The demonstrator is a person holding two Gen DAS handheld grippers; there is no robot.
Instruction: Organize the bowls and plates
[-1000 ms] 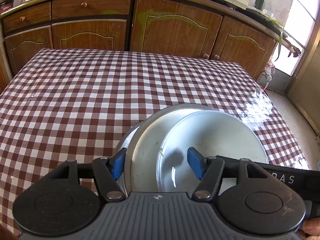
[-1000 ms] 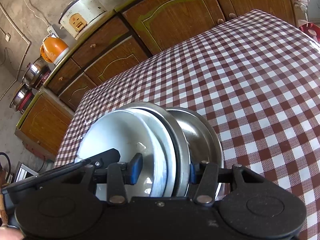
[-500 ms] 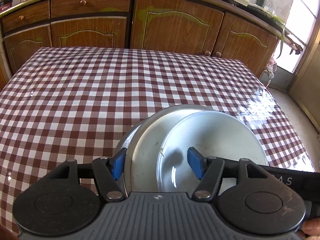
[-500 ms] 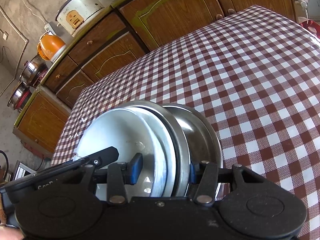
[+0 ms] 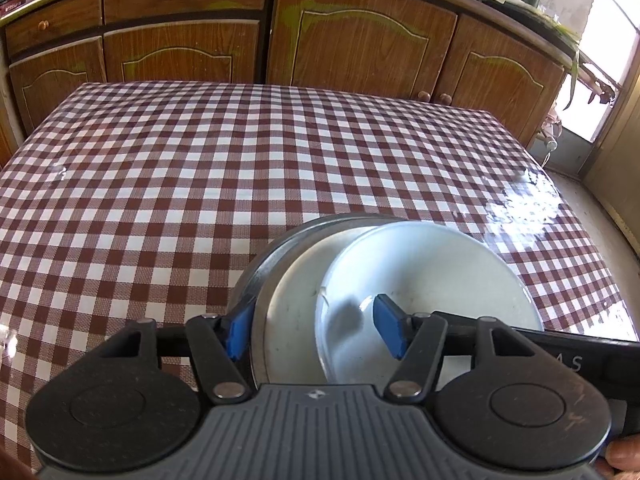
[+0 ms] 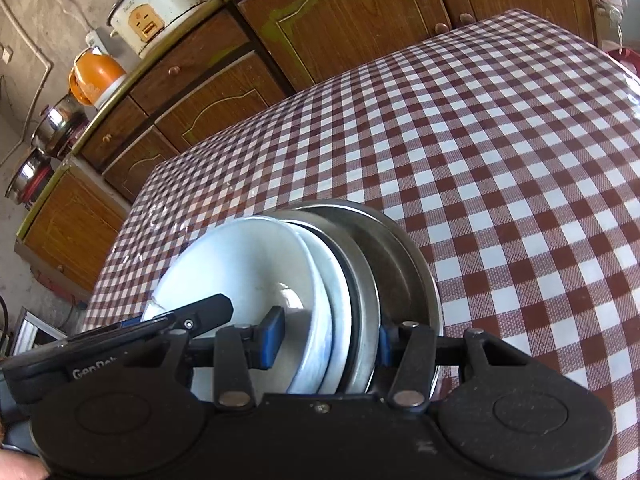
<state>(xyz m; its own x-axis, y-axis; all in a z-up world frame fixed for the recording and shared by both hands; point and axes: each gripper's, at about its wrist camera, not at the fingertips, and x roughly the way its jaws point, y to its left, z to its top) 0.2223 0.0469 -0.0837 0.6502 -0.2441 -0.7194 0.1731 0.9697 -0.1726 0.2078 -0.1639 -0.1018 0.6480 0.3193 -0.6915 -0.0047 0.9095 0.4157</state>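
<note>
Both grippers clamp one stack of dishes held on edge above the checked desk (image 5: 280,168). The left gripper (image 5: 316,330) has its blue pads on either side of the white bowl (image 5: 440,276), a white plate and a steel bowl (image 5: 276,252). The right gripper (image 6: 326,334) grips the same stack (image 6: 340,280) from the other side.

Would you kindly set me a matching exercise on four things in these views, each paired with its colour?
Things:
1. rice cooker
2. kettle
3. tablecloth
4. cabinets

Colours:
A. orange
B. brown wood
C. white
D. red and white checks

Pairs: 1-C, 2-A, 3-D, 4-B
</note>
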